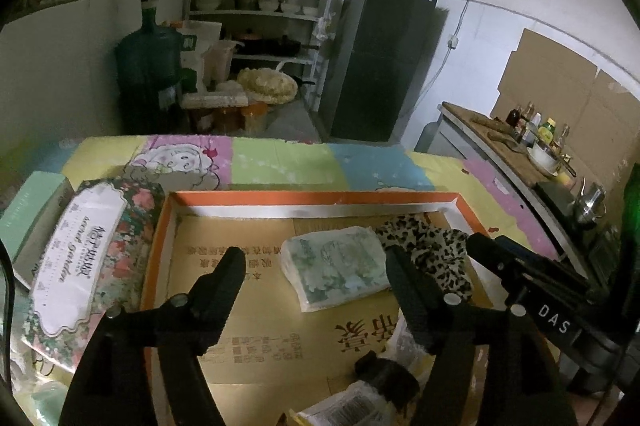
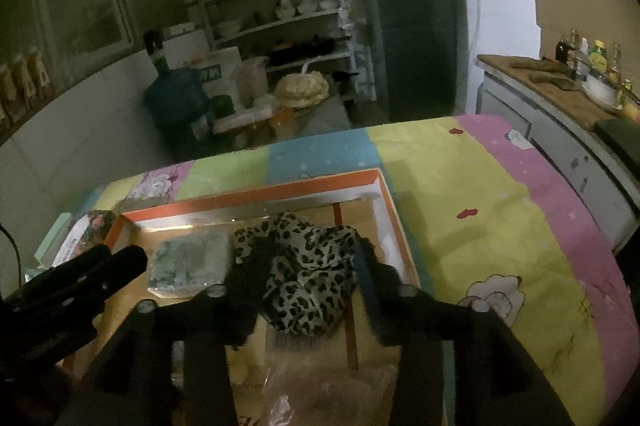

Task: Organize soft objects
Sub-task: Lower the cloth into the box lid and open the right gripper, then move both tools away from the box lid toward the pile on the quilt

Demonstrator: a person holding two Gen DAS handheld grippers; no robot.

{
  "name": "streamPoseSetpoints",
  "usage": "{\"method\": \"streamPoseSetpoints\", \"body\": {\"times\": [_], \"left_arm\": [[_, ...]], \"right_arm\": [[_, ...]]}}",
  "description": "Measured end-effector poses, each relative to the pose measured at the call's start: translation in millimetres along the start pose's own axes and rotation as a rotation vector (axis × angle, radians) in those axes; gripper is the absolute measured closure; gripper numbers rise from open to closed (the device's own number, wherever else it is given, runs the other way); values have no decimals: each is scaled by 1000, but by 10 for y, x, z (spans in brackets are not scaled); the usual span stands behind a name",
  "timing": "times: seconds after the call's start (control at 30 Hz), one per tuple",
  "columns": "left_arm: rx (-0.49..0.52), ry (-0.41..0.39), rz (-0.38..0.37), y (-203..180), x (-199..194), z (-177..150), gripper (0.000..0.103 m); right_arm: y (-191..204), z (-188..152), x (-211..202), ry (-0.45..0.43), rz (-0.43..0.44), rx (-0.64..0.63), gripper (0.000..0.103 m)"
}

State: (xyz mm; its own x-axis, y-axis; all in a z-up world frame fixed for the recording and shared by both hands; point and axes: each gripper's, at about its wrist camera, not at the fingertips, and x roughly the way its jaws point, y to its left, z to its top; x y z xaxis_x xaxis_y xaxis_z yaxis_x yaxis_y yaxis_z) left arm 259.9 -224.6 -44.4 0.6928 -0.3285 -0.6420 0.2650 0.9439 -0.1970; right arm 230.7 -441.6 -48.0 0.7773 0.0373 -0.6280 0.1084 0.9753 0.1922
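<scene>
An orange-rimmed cardboard box (image 1: 312,197) (image 2: 256,192) lies open on the table. Inside it lie a green-printed tissue pack (image 1: 336,272) (image 2: 188,262) and a leopard-print cloth (image 1: 436,250) (image 2: 304,278) to its right. My left gripper (image 1: 316,262) is open and empty, just in front of the tissue pack. My right gripper (image 2: 310,258) is open, its fingers on either side of the leopard cloth, above it; it also shows at the right of the left wrist view (image 1: 520,266). The left gripper shows at the left of the right wrist view (image 2: 80,278).
A floral tissue box (image 1: 80,266) and a mint box (image 1: 32,214) lie left of the cardboard box. Plastic-wrapped packs (image 1: 360,402) (image 2: 304,390) lie at the box's near end. The table has a colourful cloth (image 2: 500,226). A counter with bottles (image 2: 580,74) stands at the right.
</scene>
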Motion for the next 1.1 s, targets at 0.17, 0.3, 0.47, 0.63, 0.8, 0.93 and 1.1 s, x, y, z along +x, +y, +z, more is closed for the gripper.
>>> {"method": "streamPoseSetpoints", "body": {"times": [0.17,0.3,0.47,0.63,0.8,0.93,1.1], "left_arm": [[24,-42,12,-23,-167,2,29],[46,-88,24,-17,-338,4,22],[64,-143,29,-1,-583,1,20],[71,-179,36,40,-792,-18,19],[78,-194,43,86,-957,-44,19],[83,-214,54,151,-1087,-77,19],[83,-241,77,247,-1245,-115,19]], "right_arm": [[61,-5,-119,-24,4,3,49],[143,-7,-238,-45,11,1,43],[277,-21,-381,-69,22,-12,42],[453,-47,-512,-87,36,-31,42],[597,-71,-634,-105,45,-44,40],[703,-99,-738,-119,53,-53,35],[844,-128,-837,-129,67,-71,35]]}}
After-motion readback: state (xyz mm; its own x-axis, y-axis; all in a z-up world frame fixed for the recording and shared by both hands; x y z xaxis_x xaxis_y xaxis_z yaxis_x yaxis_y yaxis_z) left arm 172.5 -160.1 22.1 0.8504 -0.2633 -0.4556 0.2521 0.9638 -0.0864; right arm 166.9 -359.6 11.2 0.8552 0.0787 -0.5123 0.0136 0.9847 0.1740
